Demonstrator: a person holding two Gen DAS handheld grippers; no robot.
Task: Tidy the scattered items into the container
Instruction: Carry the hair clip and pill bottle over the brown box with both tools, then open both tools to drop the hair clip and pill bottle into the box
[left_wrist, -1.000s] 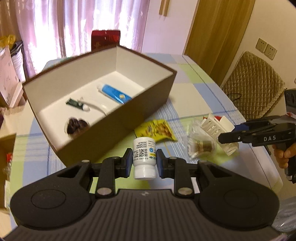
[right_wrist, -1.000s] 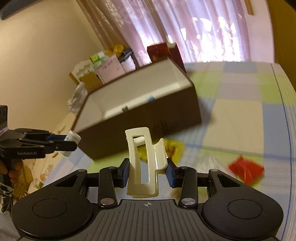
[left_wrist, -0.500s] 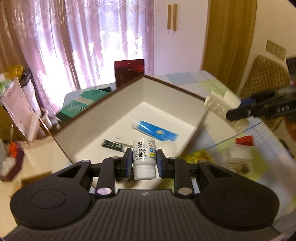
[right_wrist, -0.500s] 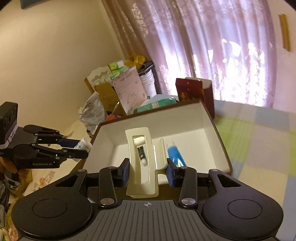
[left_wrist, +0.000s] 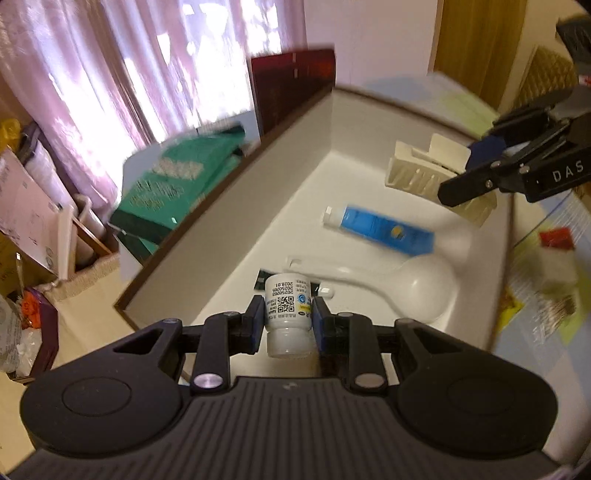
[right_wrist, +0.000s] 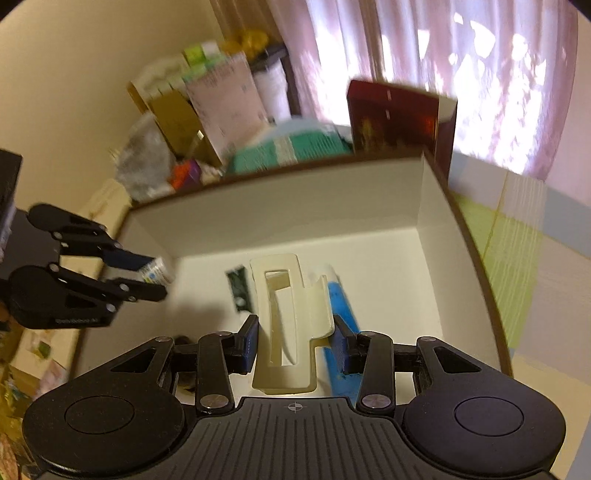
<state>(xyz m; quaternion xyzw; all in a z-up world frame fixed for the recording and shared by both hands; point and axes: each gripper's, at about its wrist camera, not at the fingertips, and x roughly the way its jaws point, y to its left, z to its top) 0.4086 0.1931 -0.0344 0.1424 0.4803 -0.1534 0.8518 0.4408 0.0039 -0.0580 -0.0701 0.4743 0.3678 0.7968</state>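
My left gripper (left_wrist: 289, 320) is shut on a small white pill bottle (left_wrist: 287, 314), hanging over the near left part of the open brown box (left_wrist: 236, 221). My right gripper (right_wrist: 293, 334) is shut on a cream plastic hair clip (right_wrist: 288, 325) above the box's white floor (right_wrist: 388, 280). From the left wrist view the clip (left_wrist: 424, 173) shows over the box's far right corner in the right gripper (left_wrist: 476, 173). Inside lie a blue tube (left_wrist: 380, 229), a white spoon (left_wrist: 391, 284) and a dark green packet (right_wrist: 238, 290).
A dark red box (left_wrist: 295, 88) and a green package (left_wrist: 177, 184) stand behind the container. On the checked tablecloth (right_wrist: 517, 240) to the right lie a red packet (left_wrist: 556, 238), a yellow sachet (left_wrist: 511, 308) and a clear wrapped item (left_wrist: 554, 284). Cluttered boxes (right_wrist: 192, 107) crowd the left.
Both grippers have travelled from beside the box to above its open inside, each still carrying its item. The box now fills both views.
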